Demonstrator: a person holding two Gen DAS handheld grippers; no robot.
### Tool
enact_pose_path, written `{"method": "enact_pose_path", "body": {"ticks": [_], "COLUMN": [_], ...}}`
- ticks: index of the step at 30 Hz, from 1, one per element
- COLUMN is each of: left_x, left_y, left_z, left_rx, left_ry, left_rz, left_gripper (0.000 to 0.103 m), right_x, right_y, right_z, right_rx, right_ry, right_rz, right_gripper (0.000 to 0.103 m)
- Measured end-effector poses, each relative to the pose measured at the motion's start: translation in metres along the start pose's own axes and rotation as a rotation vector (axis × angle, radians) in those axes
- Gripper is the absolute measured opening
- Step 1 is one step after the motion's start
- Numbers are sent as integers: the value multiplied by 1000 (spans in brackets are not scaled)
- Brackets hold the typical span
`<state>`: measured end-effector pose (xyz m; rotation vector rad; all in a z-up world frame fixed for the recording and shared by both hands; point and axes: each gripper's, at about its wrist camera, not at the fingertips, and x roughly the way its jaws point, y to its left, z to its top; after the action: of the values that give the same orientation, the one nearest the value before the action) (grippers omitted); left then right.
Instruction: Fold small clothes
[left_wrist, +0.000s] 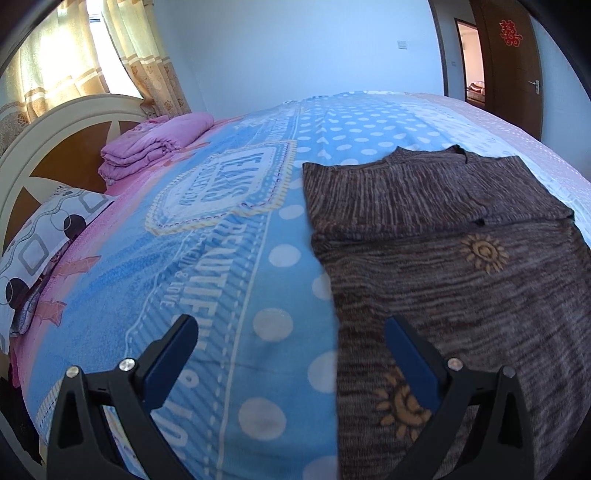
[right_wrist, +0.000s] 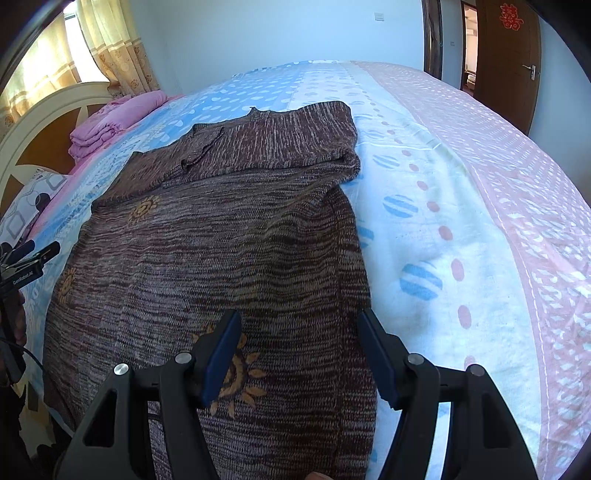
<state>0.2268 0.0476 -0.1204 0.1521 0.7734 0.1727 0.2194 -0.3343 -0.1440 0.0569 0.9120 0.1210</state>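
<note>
A brown knitted sweater (left_wrist: 461, 280) with yellow sun patterns lies flat on the bed, its sleeves folded across the top part. It also shows in the right wrist view (right_wrist: 221, 251). My left gripper (left_wrist: 291, 336) is open and empty, hovering over the sweater's left edge near its hem. My right gripper (right_wrist: 297, 325) is open and empty, above the sweater's right edge near the hem. The left gripper (right_wrist: 31, 254) shows at the left border of the right wrist view.
The bed has a blue, pink and white dotted sheet (left_wrist: 221, 258). A folded pink blanket (left_wrist: 155, 144) and a patterned pillow (left_wrist: 40, 240) lie by the cream headboard (left_wrist: 44, 140). Curtains, a white wall and a brown door (right_wrist: 506, 55) stand behind.
</note>
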Motion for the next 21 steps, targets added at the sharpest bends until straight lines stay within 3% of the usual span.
{"method": "enact_pose_path", "body": {"ticks": [21], "left_x": [-40], "left_y": [-11], "left_z": [-53], "left_rx": [36], "left_ry": [63], "left_rz": [-85], "left_gripper": [103], "right_x": [-19], "right_y": [5], "right_z": [-35], "right_rx": [-19], "right_ry": [18], "right_rz": [-14], "right_gripper": [66]}}
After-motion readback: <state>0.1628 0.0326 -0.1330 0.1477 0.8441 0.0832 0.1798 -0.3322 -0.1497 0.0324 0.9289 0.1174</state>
